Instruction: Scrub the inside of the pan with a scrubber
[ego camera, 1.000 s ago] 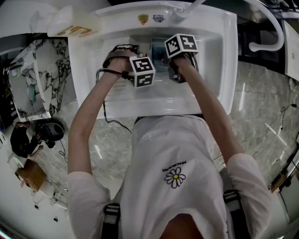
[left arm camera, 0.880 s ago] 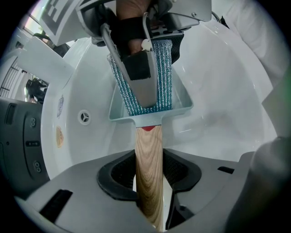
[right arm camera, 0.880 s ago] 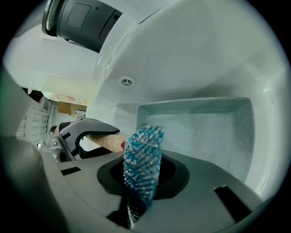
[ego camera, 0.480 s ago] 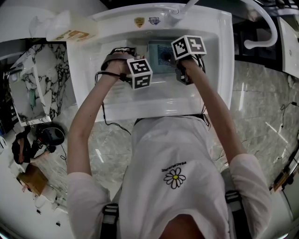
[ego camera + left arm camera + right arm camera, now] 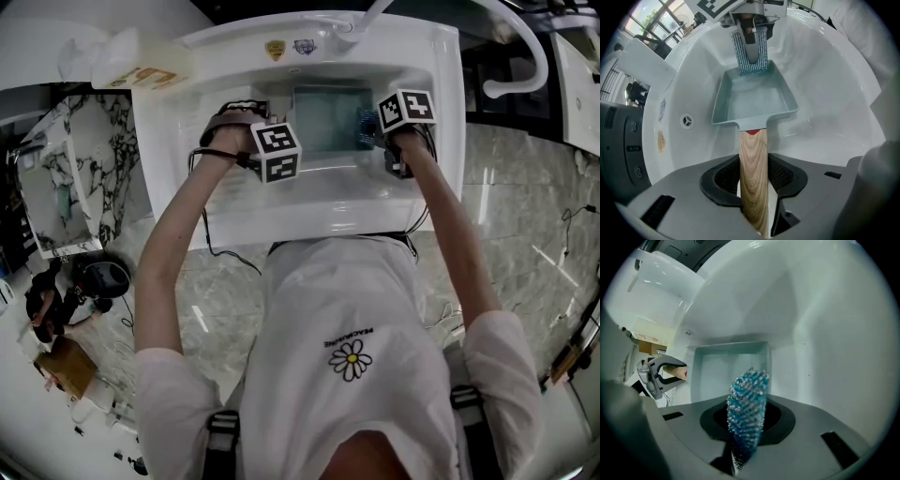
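Currently the left claw (image 5: 754,187) is clamped on the wooden handle (image 5: 753,159) of the pan (image 5: 754,101), with a pad on either side of the wood. The pan is pale teal and rectangular. It lies inside the white sink (image 5: 825,84), handle pointing back toward the person. The right claw (image 5: 745,432) is clamped on the scrubber (image 5: 746,404), whose blue-and-silver mesh stands up between its jaws. The scrubber's end is at the pan's far rim, opposite the handle; I cannot tell whether it presses there. The pan floor is bare. Sink walls rise near both long rims. More open basin lies beyond the far rim, where the right claw hangs.
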